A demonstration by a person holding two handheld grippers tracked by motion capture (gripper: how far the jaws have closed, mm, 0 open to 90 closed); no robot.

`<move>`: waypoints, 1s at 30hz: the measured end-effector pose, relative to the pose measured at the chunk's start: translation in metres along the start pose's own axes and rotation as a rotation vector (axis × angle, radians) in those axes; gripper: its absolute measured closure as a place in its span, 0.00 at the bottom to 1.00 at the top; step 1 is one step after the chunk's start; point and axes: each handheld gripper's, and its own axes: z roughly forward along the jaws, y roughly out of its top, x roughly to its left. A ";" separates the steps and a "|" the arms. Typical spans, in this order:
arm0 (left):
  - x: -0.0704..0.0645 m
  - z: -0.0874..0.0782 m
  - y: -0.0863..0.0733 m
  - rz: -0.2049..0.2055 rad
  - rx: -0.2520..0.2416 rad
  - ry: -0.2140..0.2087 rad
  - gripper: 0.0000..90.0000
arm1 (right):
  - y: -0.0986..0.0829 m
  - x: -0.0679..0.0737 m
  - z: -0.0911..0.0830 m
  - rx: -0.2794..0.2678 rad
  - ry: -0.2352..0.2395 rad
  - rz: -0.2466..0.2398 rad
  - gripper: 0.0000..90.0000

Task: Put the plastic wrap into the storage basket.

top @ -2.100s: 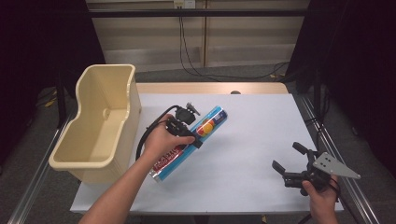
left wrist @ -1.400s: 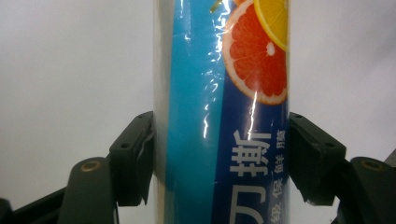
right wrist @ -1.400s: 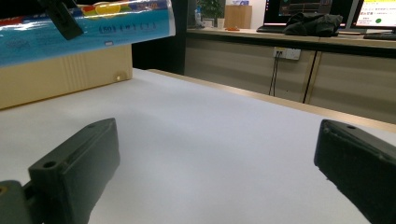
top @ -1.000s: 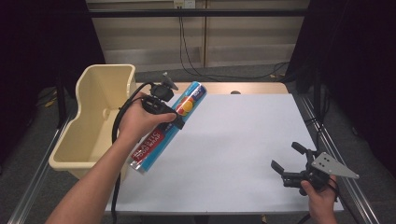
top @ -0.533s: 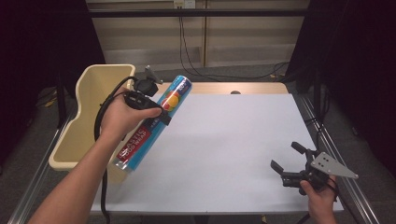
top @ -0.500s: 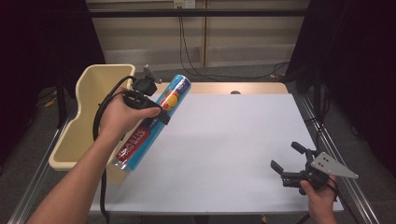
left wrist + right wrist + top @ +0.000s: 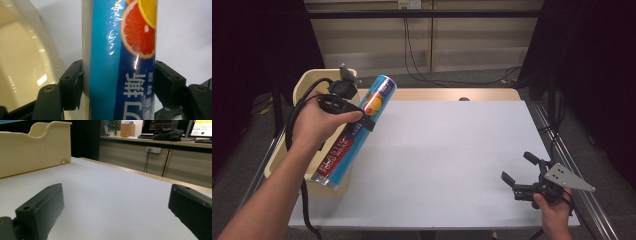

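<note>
The left gripper [image 7: 343, 101] clamps a blue roll [image 7: 357, 131] near its upper end, holding it tilted in the air over the table's [image 7: 452, 150] left edge, beside the cream bin [image 7: 307, 82]. The right gripper [image 7: 524, 175] rests with jaws apart at the table's near right corner, well away from the roll

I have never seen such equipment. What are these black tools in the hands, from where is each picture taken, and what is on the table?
No robot is here: a person holds one hand-held gripper in each hand, a tool with two black jaws. The high view looks down on the white table from above the person's side. The other two pictures come from small cameras riding on the grippers, looking along their jaws. The left hand-held gripper is shut on a blue roll of cling film printed with citrus slices, lifted and tilted beside a cream plastic bin at the table's left edge. The right hand-held gripper rests low at the table's near right corner, jaws open, holding nothing.
</note>
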 end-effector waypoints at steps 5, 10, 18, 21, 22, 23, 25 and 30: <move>0.014 -0.009 -0.010 -0.048 -0.002 0.016 0.36 | 0.000 0.001 0.000 -0.003 0.003 0.001 0.00; 0.027 -0.012 -0.018 -0.082 0.002 0.012 0.36 | 0.000 0.001 0.001 0.000 0.002 -0.001 0.00; 0.047 -0.016 -0.032 -0.142 -0.001 0.030 0.36 | 0.000 0.001 0.002 0.001 0.003 -0.002 0.00; 0.054 -0.018 -0.038 -0.157 0.004 0.035 0.36 | 0.000 0.001 0.001 -0.001 0.001 -0.001 0.00; 0.057 -0.018 -0.039 -0.169 0.004 0.039 0.36 | 0.000 0.001 0.001 -0.001 0.001 -0.001 0.00; 0.059 -0.019 -0.041 -0.174 0.003 0.041 0.36 | 0.000 0.001 0.001 0.000 0.001 -0.001 0.00; 0.064 -0.020 -0.044 -0.183 0.005 0.045 0.36 | 0.000 0.001 0.002 0.001 0.002 0.000 0.00; 0.073 -0.021 -0.051 -0.212 0.007 0.044 0.36 | 0.000 0.002 0.002 -0.001 0.003 -0.003 0.00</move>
